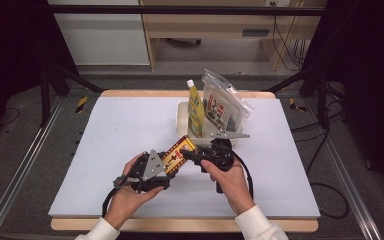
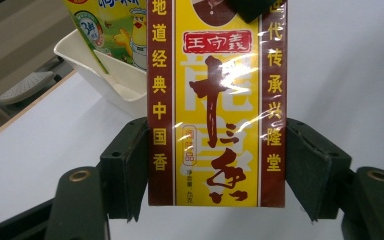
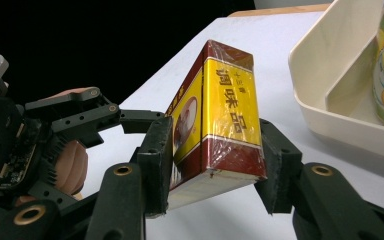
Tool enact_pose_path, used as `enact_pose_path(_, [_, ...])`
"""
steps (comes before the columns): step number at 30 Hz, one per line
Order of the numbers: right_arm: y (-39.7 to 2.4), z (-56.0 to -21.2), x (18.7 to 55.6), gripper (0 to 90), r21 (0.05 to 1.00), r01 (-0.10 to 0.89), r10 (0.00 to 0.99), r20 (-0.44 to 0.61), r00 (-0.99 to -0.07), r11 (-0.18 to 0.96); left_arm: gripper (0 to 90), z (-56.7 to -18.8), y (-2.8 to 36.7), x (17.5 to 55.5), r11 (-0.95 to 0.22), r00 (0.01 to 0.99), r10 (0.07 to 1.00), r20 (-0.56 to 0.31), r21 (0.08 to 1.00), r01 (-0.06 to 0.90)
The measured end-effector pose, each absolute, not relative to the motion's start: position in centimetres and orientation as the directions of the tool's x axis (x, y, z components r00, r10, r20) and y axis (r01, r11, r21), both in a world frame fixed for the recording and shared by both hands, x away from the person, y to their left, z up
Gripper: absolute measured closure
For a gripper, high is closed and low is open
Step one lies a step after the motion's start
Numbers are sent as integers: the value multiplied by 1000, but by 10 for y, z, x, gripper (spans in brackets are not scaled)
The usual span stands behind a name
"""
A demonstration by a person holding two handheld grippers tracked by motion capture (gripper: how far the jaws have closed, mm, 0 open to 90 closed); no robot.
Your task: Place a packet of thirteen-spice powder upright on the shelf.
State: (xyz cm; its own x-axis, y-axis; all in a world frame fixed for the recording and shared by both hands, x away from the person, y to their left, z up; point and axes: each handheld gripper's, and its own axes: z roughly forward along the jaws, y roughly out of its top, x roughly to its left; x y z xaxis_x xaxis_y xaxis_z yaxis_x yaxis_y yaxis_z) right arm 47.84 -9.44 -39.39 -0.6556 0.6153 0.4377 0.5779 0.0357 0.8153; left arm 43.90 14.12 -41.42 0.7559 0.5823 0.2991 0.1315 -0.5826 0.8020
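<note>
I held the yellow-and-maroon wrapped cardboard box point(image 2: 215, 105) clamped in my left tool point(image 1: 166, 165); my right tool point(image 3: 215, 165) clasped its end face, seen in the right gripper view. The cream plastic bin point(image 1: 182, 120) stood near the worktop's point(image 1: 105, 150) far edge.

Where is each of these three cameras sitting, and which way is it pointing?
High view: above the person's side, looking forward and down on the table; both hands and sleeves show.
Left gripper view: rides the left gripper, looking along its jaws at the yellow-and-red box pressed between them.
Right gripper view: rides the right gripper, jaws at the box's sides; the other hand shows.
Shared: both gripper views show the box and the white tray.
</note>
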Motion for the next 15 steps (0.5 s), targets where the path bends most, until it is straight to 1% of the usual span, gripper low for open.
enact_pose_path(8, [-90,-388,471,672,805,593,618,474,-627,-15,319,-420,140,444,-581,754,589,290,801,146])
enact_pose_path(11, [-86,-386,468,677,813,582,638,458,-619,-18,312,-421,140,446,-561,751,603,270,812,159])
enact_pose_path(13, [-84,-384,467,679,818,575,655,447,-610,-23,283,-422,142,446,-557,741,614,272,815,162])
enact_pose_path(15, [-82,-383,467,679,825,564,669,435,-603,-28,226,-421,147,447,-556,741,619,260,812,180])
